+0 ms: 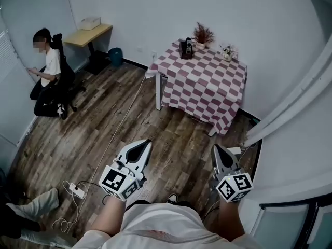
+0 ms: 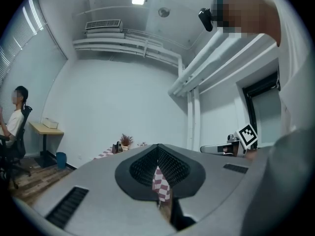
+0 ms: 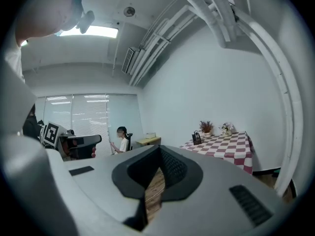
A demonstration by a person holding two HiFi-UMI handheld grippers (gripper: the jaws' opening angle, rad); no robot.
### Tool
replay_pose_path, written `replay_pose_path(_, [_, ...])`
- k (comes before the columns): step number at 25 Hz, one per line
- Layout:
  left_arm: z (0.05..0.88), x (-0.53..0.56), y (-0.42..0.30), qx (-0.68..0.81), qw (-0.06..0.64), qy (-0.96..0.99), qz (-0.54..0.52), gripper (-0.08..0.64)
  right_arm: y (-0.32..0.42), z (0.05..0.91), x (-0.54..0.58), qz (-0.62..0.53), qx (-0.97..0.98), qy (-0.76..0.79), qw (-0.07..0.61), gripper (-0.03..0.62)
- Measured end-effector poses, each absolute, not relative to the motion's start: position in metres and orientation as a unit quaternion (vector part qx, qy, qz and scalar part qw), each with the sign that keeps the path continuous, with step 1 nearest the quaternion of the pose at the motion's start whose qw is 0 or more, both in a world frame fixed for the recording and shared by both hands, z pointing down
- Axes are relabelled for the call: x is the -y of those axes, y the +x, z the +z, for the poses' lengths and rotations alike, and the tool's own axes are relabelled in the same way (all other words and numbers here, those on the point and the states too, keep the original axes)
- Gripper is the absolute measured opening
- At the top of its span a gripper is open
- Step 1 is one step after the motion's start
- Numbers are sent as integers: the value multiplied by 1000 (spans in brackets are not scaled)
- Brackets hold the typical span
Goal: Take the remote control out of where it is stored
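A table with a red-and-white checked cloth [image 1: 205,82] stands against the far wall. On its far corner is a small dark holder [image 1: 187,48] [image 3: 197,137]; I cannot make out a remote control in it from here. Beside it stand a dried plant [image 1: 203,34] and a small flower pot [image 1: 227,53]. My left gripper [image 1: 147,142] [image 2: 158,147] and right gripper [image 1: 216,148] [image 3: 160,149] are held level in front of my body, well short of the table and pointing toward it. Both are shut with nothing between their jaws.
A person sits on a black chair [image 1: 49,71] at the left wall, near a wooden desk [image 1: 89,34] and a blue bin [image 1: 115,56]. A white cable and power strip [image 1: 78,191] lie on the wood floor. Another person's legs [image 1: 31,211] show at bottom left.
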State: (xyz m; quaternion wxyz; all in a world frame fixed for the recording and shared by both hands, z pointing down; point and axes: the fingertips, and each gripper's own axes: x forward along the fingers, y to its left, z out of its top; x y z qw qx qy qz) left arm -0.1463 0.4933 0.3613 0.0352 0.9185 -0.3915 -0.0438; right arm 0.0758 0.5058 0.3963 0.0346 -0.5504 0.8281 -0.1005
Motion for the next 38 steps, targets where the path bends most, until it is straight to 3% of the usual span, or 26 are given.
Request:
replay_pose_path(19, [382,-365,-56,368,36,929,-26,8,165,429,-387,-129,-809,-573,37,14])
replay_pose_path(27, [377,-255,-56,335,44,941,-21,8,159,415,-289,-129,-794,-593,23,14])
replay_pose_path(38, [383,-115,-114,332,59,941,-27,8,97,396,-157,-111,-795,-597,-4,14])
